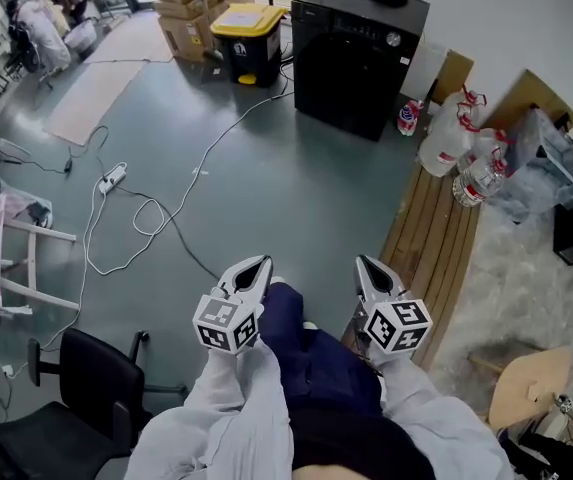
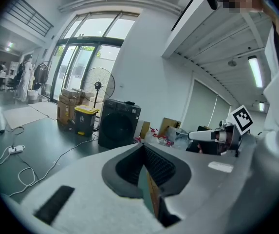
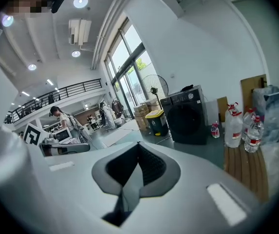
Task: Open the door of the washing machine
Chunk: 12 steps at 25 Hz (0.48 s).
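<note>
The black front-loading washing machine (image 1: 356, 53) stands across the floor by the far wall, its round door closed; it also shows in the left gripper view (image 2: 119, 123) and the right gripper view (image 3: 185, 115). Both grippers are held close to the person's body, far from the machine. My left gripper (image 1: 258, 264) has its jaws together with nothing between them, its tip (image 2: 143, 147) aimed toward the machine. My right gripper (image 1: 364, 263) is likewise shut and empty, its tip (image 3: 139, 145) pointing the same way.
A yellow-lidded bin (image 1: 248, 43) and cardboard boxes (image 1: 186, 8) stand left of the machine. Cables (image 1: 166, 208) and a power strip (image 1: 113, 177) lie on the floor. A wooden pallet (image 1: 436, 238) with water bottles (image 1: 466, 148) is on the right. A black chair (image 1: 76, 388) sits near left.
</note>
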Each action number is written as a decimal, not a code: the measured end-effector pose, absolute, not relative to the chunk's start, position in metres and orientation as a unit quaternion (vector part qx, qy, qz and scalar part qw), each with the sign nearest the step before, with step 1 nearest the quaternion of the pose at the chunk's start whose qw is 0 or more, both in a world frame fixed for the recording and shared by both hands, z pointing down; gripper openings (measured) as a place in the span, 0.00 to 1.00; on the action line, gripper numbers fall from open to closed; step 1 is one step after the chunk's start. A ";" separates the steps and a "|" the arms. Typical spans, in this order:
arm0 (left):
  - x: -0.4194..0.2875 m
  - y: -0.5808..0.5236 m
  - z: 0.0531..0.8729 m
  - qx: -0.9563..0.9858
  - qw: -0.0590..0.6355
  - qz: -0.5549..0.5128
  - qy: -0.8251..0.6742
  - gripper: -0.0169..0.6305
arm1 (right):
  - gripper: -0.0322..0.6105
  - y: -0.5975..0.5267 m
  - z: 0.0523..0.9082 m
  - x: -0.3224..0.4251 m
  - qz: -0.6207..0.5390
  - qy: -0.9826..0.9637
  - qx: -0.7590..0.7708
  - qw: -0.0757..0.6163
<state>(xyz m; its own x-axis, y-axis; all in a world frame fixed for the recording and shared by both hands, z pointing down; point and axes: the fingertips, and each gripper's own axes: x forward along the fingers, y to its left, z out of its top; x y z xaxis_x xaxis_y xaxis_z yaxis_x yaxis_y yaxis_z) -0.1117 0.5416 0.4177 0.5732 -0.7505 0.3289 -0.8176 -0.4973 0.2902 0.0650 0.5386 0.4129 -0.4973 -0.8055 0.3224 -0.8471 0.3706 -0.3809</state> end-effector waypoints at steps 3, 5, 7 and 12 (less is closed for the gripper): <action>-0.113 0.547 0.422 0.858 0.214 0.084 -0.459 0.02 | 0.07 0.543 0.414 0.061 0.256 -0.831 0.493 0.042; -0.114 0.544 0.422 0.855 0.216 0.083 -0.465 0.02 | 0.07 0.540 0.411 0.062 0.253 -0.829 0.496 0.041; -0.115 0.536 0.421 0.853 0.218 0.077 -0.469 0.02 | 0.07 0.531 0.410 0.066 0.256 -0.824 0.504 0.037; -0.119 0.502 0.423 0.852 0.231 0.065 -0.465 0.27 | 0.07 0.498 0.412 0.066 0.263 -0.818 0.512 0.029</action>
